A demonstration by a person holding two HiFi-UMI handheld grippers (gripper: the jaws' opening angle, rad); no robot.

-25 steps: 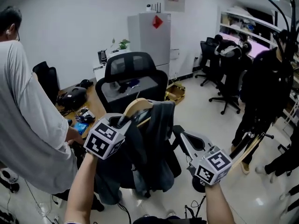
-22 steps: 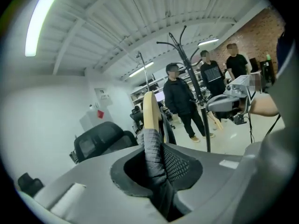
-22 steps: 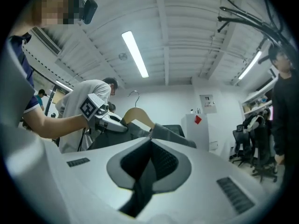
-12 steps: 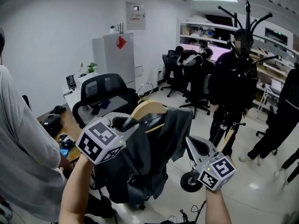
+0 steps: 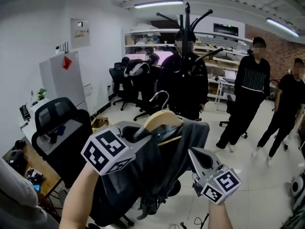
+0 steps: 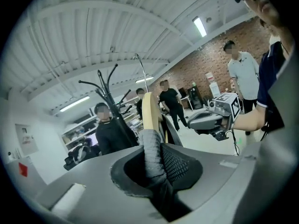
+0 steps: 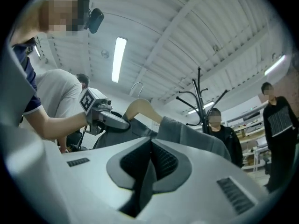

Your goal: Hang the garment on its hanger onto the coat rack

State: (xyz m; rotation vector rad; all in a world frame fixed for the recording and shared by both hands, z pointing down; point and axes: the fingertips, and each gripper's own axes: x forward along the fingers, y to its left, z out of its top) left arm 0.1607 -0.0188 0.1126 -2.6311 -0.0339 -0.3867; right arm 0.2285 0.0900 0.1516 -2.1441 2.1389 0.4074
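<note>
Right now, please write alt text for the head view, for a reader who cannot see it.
The left tongs and right tongs grip a dark grey garment on a wooden hanger. Beyond it stands a black coat rack, with several people near it.

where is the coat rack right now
Head view, top centre: the coat rack shows its prongs above a person in black, beyond the hanger and garment.
</note>
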